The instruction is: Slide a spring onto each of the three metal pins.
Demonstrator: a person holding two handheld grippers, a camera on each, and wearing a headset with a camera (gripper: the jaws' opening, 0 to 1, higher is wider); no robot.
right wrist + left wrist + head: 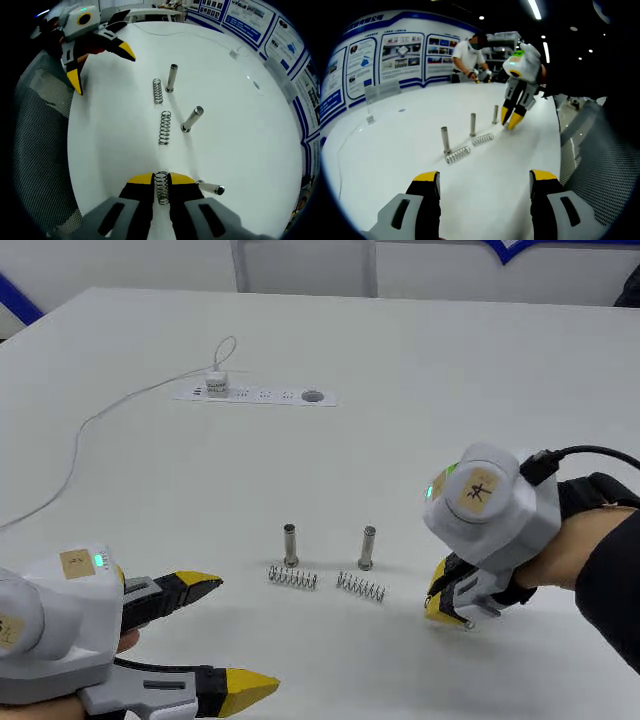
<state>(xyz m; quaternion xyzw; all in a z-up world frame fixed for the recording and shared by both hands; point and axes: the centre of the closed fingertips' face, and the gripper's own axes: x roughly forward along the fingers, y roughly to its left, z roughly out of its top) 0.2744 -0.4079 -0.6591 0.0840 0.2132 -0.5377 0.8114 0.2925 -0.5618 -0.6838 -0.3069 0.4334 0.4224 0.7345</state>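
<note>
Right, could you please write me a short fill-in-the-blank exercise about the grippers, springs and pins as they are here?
1. The right gripper is shut on a ____.
2. ____ springs lie loose on the table, each beside a pin.
3. The left gripper has its jaws ____.
4. In the left gripper view, ____ pins stand upright.
Missing words: spring; two; open; three.

- Three pins: pin (171, 77), pin (191, 119), pin (210, 188).
- Three springs: spring (157, 91), spring (164, 127), spring (161, 187).
- Two grippers: left gripper (247, 632), right gripper (445, 610).
- One cable (90, 420).
- One person (465, 57), far off in the left gripper view.
</note>
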